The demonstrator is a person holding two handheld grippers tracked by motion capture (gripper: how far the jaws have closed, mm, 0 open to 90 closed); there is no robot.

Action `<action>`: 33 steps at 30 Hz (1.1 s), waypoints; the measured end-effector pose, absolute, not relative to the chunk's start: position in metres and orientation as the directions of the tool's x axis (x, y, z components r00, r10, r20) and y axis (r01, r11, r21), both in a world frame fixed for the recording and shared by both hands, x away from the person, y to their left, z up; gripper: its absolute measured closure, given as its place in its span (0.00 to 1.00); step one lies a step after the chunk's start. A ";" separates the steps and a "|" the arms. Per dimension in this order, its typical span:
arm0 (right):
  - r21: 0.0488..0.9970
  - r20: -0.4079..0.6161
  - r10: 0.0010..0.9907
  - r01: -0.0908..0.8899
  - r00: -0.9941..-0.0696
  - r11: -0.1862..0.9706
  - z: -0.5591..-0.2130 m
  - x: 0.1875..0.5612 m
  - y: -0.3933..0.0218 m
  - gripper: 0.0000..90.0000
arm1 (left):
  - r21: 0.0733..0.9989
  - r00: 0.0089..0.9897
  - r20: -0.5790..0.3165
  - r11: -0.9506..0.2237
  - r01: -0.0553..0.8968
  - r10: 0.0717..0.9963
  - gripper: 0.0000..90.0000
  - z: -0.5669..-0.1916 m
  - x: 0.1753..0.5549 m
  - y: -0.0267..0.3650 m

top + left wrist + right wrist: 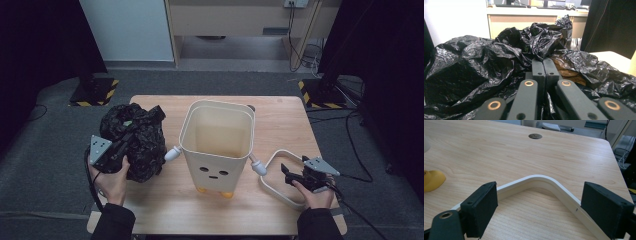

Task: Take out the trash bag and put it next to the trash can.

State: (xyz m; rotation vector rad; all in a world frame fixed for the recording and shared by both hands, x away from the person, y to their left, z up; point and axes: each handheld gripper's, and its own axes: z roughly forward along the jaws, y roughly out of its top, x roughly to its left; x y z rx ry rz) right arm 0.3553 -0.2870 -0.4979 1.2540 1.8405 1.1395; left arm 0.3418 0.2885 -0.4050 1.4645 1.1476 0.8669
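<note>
The high view is taken from above the near edge of the bench [165,200], facing forward and down; the floor is seen in the upper frame. The left gripper view is set very close behind the left tongs [545,65], against the black bag [474,65], shared at left in the high view. The right gripper view looks low across the bench onto the white ring [536,180], shared at lower right.

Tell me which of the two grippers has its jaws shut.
The left gripper: its jaws are pressed together on the crumpled black plastic bag. The right gripper stands wide open over the cream-white plastic ring frame.
</note>
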 end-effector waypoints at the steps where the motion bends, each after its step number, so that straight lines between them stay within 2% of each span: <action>1: 0.903 -0.031 0.937 0.393 -0.349 0.176 -0.498 0.355 -0.287 0.15 | 0.978 0.283 -0.055 -0.006 0.210 0.958 0.99 -0.406 0.342 0.289; 9: 0.899 -0.031 0.936 0.399 -0.352 0.180 -0.498 0.355 -0.287 0.15 | 0.977 0.294 -0.072 0.008 0.213 0.953 0.95 -0.405 0.342 0.289; 19: 0.898 -0.031 0.936 0.401 -0.351 0.180 -0.498 0.355 -0.287 0.15 | 0.981 0.302 -0.086 0.028 0.192 0.949 0.78 -0.397 0.338 0.283; 33: 0.897 -0.013 0.940 0.412 -0.342 0.162 -0.498 0.355 -0.289 0.15 | 0.987 0.344 -0.090 0.038 0.155 0.935 0.61 -0.377 0.320 0.275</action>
